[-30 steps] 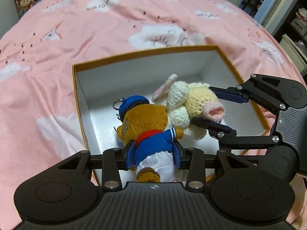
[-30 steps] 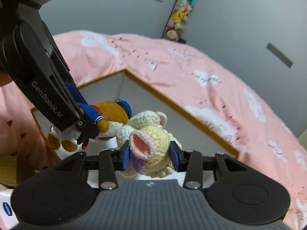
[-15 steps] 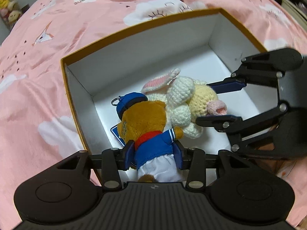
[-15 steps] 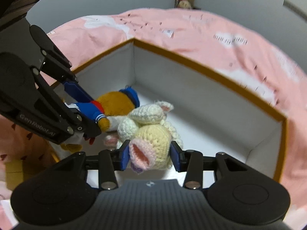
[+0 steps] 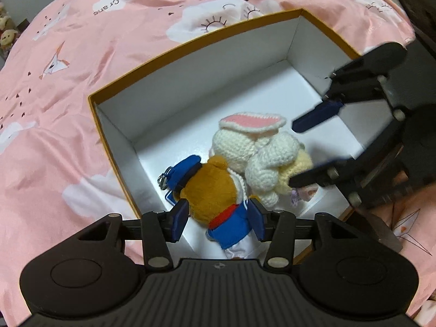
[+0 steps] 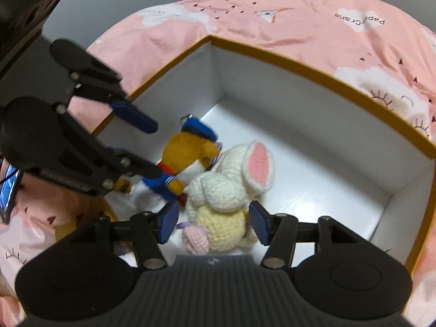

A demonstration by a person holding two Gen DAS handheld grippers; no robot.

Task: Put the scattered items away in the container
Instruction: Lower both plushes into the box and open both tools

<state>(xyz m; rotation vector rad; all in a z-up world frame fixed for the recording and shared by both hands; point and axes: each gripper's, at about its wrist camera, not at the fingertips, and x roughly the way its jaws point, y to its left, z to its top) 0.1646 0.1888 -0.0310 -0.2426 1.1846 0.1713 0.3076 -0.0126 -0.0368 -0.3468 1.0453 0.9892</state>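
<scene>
An open box (image 5: 190,51) with white walls and an orange rim lies on the pink bedspread; it also shows in the right wrist view (image 6: 299,62). Inside lie a brown plush bear in a blue sailor suit (image 5: 215,193) (image 6: 188,155) and a crocheted cream bunny with pink ears (image 5: 253,147) (image 6: 231,188), touching each other. My left gripper (image 5: 219,224) is open, its jaws either side of the bear's body with gaps. My right gripper (image 6: 212,222) is open around the bunny's lower body, pads clear of it.
The box sits on a bed with a pink cloud-print cover (image 5: 68,81). A grey wall (image 6: 95,5) stands behind the bed. A phone screen (image 6: 8,188) shows at the left edge of the right wrist view.
Both grippers have opened and let go of the toys. The bear and the bunny now rest on the box floor. Both grippers have lowered further over the box.
</scene>
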